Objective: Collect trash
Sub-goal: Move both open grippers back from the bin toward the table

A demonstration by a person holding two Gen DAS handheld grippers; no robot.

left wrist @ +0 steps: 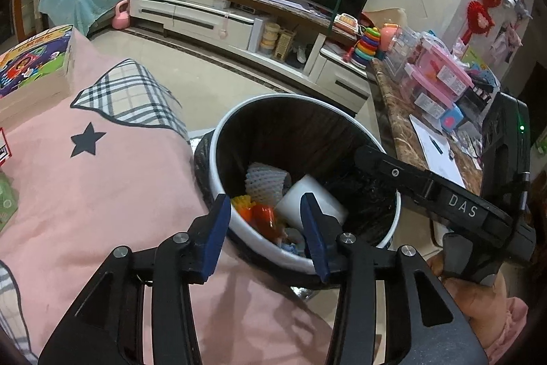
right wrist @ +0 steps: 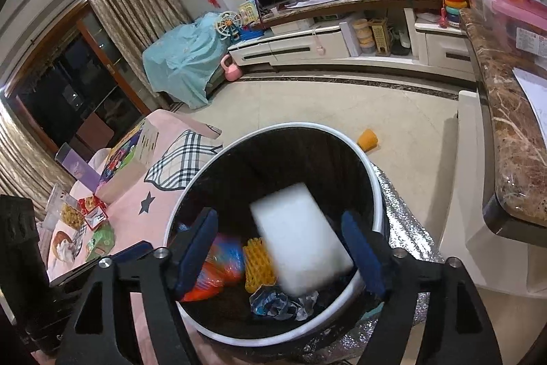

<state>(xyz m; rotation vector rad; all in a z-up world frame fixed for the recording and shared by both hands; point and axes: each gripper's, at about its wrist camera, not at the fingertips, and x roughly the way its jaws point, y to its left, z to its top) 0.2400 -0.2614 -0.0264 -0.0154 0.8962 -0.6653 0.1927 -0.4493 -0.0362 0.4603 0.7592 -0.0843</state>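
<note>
A round bin point(left wrist: 273, 96), black inside with a white rim point(right wrist: 297, 125), stands on the floor between a pink table and a marble counter. In it lie a white foam net point(left wrist: 265, 182), a yellow lattice piece point(right wrist: 258, 262), an orange and blue wrapper point(right wrist: 218, 265) and a crumpled blue wrapper point(right wrist: 273, 300). My left gripper point(left wrist: 266, 231) hangs open over the bin's near rim with nothing between its pads. My right gripper point(right wrist: 280, 252) is open above the bin. A white foam block point(right wrist: 301, 238) shows blurred between its pads, apart from them; the same block point(left wrist: 309, 197) appears inside the bin.
The pink cloth-covered table point(left wrist: 85, 177) at the left carries a toy box point(left wrist: 34, 64) and snack packs point(right wrist: 71, 214). The marble counter point(right wrist: 512, 139) at the right holds pink boxes. An orange cup point(right wrist: 367, 139) lies on the floor beyond the bin. A silver mat point(right wrist: 403, 228) lies under the bin.
</note>
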